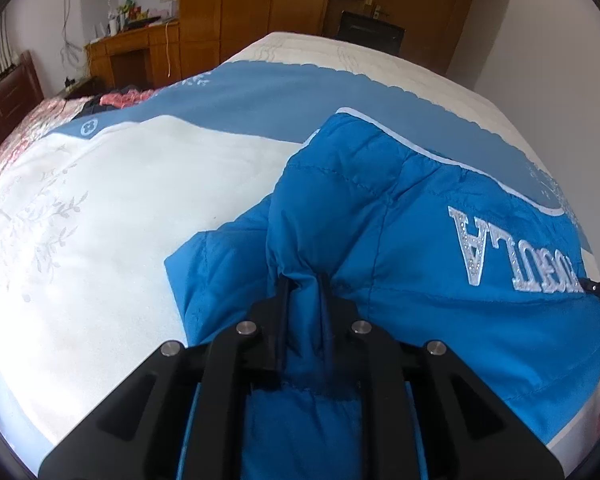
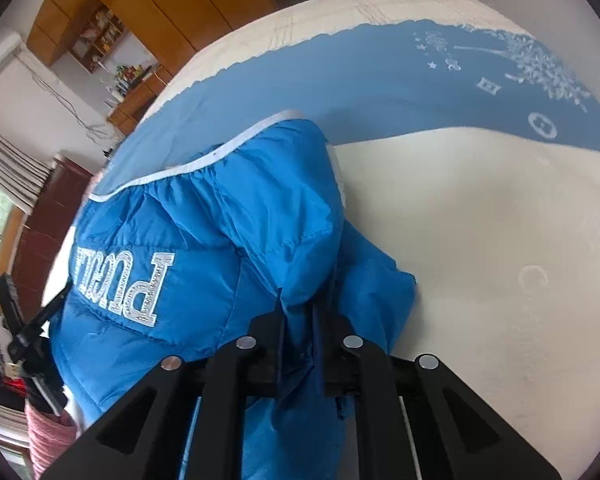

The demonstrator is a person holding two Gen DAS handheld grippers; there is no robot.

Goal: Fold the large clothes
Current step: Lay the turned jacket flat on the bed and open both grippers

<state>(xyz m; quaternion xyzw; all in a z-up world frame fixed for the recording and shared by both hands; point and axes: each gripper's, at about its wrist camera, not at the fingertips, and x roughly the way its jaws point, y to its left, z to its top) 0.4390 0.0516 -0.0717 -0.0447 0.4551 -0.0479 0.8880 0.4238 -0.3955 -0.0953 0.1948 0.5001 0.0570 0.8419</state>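
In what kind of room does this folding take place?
Most likely a bedroom in a home. A large bed with a white and blue cover fills both views, a wooden wardrobe stands behind it, and a cluttered wooden desk sits by the wall.

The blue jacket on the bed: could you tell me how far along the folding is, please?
Early to midway. Done: both grippers have a grip, the left gripper and right gripper each shut on a bunch of the blue jacket. In hand: it hangs bunched over the bed cover. Left: no flat, finished fold is visible yet.
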